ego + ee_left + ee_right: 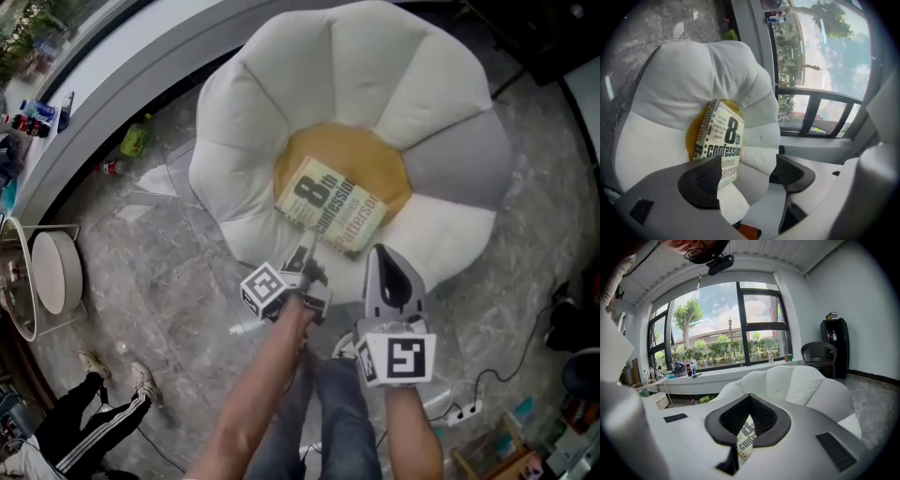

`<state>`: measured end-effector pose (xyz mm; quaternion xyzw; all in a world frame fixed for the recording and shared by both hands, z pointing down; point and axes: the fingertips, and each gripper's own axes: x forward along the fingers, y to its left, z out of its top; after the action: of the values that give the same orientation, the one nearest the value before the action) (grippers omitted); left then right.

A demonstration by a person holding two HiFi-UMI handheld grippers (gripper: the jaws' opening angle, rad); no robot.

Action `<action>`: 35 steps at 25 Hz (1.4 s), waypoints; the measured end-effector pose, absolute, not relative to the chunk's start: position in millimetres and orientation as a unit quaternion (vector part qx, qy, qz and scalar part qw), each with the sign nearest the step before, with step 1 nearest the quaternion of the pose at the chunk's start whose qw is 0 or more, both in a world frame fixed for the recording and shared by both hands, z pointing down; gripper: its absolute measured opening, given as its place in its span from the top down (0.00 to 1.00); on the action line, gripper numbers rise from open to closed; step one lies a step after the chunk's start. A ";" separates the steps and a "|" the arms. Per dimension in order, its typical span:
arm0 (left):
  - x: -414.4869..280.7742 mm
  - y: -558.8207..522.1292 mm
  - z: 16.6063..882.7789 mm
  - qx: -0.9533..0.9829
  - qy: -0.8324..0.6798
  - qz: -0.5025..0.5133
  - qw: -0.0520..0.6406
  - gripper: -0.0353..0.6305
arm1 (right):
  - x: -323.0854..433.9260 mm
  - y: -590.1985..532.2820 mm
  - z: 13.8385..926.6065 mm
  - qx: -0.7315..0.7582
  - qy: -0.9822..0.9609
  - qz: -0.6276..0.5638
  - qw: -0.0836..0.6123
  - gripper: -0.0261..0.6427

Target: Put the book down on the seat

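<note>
On the yellow centre [361,155] of the flower-shaped seat [281,56] the book [333,206] is laid flat, cover up, with its near edge lapping over onto a white petal. The title is shown in large black print on a pale cover. No pad of either tool is pressed on it.

Just short of the book's near edge, the left hand-held gripper [307,258] is held above the seat's front petals. In the left gripper view its jaws are seen spread wide, with nothing between the pads; the book [723,140] and the white cushions [684,79] are seen beyond them. Beside it, the right hand-held gripper [377,253] is pointed at the book's near right corner. In the right gripper view its jaws [750,401] are brought together at the tips, and a narrow strip of the book's cover [745,437] is glimpsed through the slit behind them; nothing is seen clamped. A marker cube is carried on each tool, the left one [265,289] tilted, the right one [398,359] facing up.

One grey petal [459,159] is set among the white ones at the seat's right. The seat is stood on a grey marbled floor [169,272]. A green bottle [136,139] is left on the floor near a curved window ledge [141,56]. At the lower left, legs in black striped trousers [94,422] are seen, and at the lower right a power strip [450,408]. Through the right gripper view a wide window [717,324] and a black cabinet [834,345] are shown.
</note>
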<state>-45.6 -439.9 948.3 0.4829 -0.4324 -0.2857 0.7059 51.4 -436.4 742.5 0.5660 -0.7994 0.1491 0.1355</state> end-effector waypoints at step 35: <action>-35.6 -389.9 423.7 0.569 -0.318 -0.446 0.613 0.94 | 92.4 -379.8 338.0 0.584 -0.809 0.046 0.053 0.96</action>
<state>-35.6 -389.9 423.7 0.5693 -0.3182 -0.4461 0.6129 92.4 -379.8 338.0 0.5842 -0.8086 0.0457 0.0526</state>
